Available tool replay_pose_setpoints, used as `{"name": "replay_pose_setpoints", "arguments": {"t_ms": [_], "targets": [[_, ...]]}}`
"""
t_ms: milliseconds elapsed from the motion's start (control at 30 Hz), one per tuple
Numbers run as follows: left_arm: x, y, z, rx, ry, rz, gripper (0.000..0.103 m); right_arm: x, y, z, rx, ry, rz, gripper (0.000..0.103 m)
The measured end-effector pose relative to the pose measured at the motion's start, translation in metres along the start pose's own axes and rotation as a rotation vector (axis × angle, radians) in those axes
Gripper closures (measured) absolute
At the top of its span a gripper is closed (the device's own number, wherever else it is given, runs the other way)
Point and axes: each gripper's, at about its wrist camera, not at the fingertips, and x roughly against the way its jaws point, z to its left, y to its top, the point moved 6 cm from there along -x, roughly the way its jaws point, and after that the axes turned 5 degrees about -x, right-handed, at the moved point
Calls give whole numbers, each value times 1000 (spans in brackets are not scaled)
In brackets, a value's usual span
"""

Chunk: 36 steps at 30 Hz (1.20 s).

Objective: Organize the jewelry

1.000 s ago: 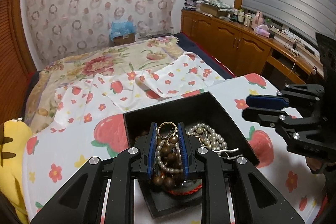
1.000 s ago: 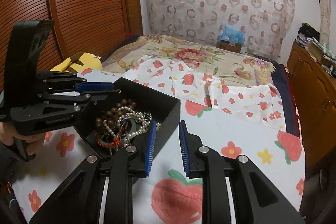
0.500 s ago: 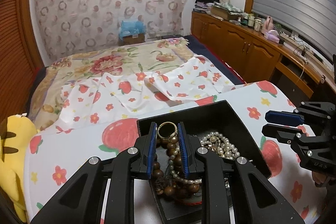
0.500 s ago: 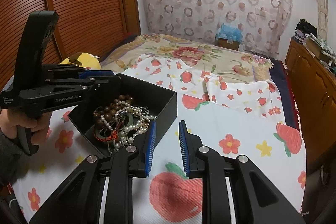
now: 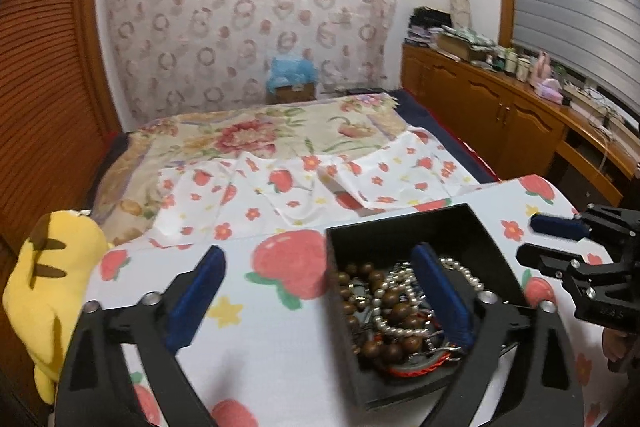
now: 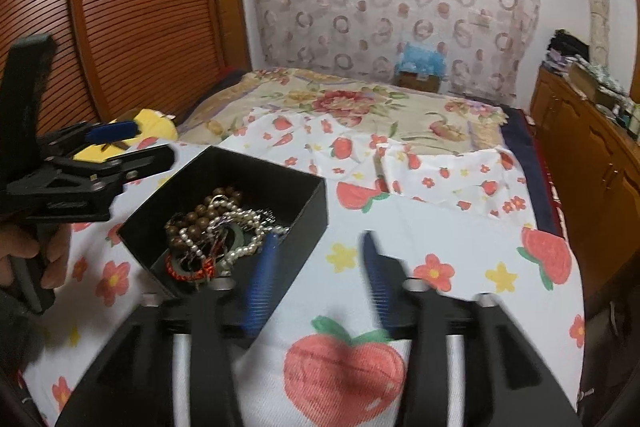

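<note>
Your left gripper (image 5: 320,283) sits at the left of the black box (image 5: 400,227), its jaws having just swung wide apart with nothing pinched; one blue pad hangs over the strawberry-print cloth (image 5: 280,355), the other over the box. Inside the box lies the jewelry (image 6: 216,227): brown wooden beads, pearl strands and a red cord bracelet, tangled together. Just right of the box, your right gripper (image 6: 320,279) has jaws that have just been opening, empty, above the surface.
</note>
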Motion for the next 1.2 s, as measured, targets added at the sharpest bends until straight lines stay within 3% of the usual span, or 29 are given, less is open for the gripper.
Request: {"name": "replay_pose_setpoints", "arguments": {"t_ms": [133,200,267,700,1200], "targets": [[7,-7,10,20,22,7,8,1,1,-3,-40,-47,-16,24],[10,-10,12,16,46,12,8,5,1,-3,-52,-60,-33,8],[17,-14,13,15,59,12,8,10,1,-1,-56,-80,-57,2],[75,-50,7,55,63,12,8,50,-21,21,-94,-94,-96,3],[172,-65,-2,58,99,-101,8,147,-43,55,-119,-92,-239,3]]}}
